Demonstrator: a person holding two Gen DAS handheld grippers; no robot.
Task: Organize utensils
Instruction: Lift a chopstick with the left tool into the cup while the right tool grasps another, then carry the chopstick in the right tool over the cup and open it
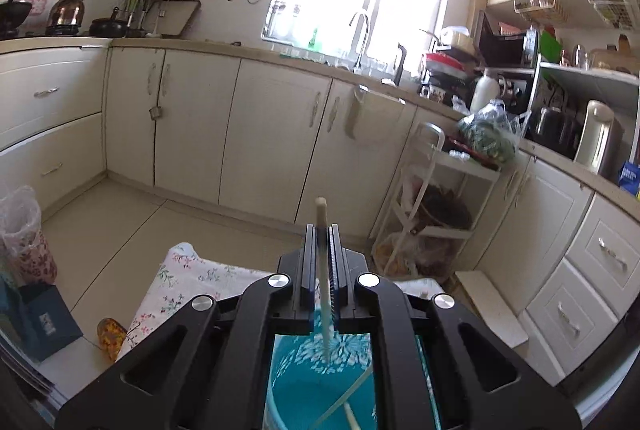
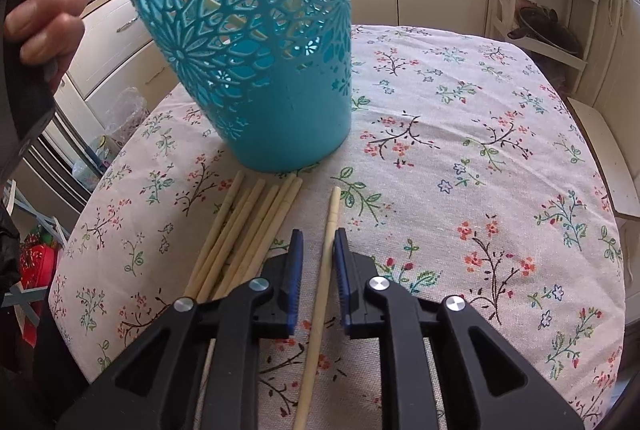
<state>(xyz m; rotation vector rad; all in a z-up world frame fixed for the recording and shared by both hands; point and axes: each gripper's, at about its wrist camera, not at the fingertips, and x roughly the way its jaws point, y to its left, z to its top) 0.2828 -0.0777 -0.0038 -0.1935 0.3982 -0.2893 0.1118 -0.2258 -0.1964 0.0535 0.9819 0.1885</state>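
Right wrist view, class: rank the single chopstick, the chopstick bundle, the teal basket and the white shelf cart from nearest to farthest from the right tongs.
1. Single chopstick: lying between the right tongs.
2. Chopstick bundle: on the cloth, just left.
3. Teal basket: ahead, upper left.
4. White shelf cart: off the table, far upper right.

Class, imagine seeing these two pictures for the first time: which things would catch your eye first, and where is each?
The teal cut-out basket dominates, standing on the floral tablecloth at the table's far left. In front of it lies a bundle of pale chopsticks, with a single chopstick lying apart between the right gripper's open jaws. The left gripper pinches another chopstick above the basket.
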